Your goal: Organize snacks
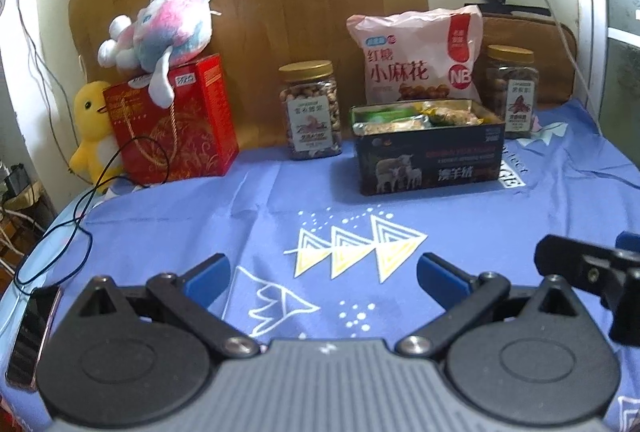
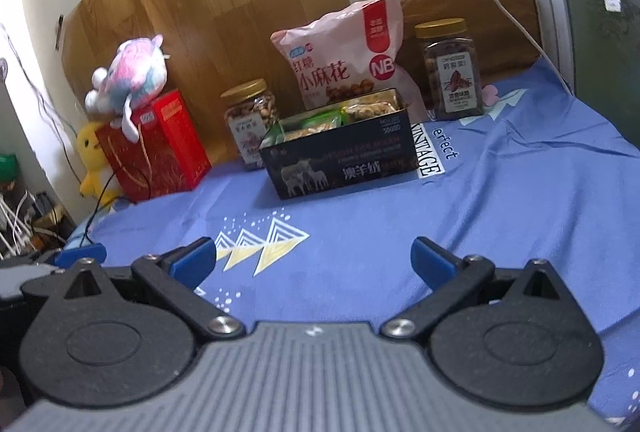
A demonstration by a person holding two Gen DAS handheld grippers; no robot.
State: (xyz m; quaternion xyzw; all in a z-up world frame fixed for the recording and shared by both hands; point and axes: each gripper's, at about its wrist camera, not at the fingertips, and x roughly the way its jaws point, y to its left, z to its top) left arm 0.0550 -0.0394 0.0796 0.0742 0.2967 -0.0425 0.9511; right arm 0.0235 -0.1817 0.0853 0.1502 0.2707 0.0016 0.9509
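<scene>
both grippers, left gripper (image 1: 322,278) and right gripper (image 2: 314,262), hover with jaws spread wide and empty over the blue cloth (image 1: 280,199), likely staged for a first pick. snacks sit at the far edge: open tin (image 1: 430,155) holding packets, pink bag (image 1: 416,55) leaning behind it, nut jars (image 1: 314,109) flanking.
</scene>
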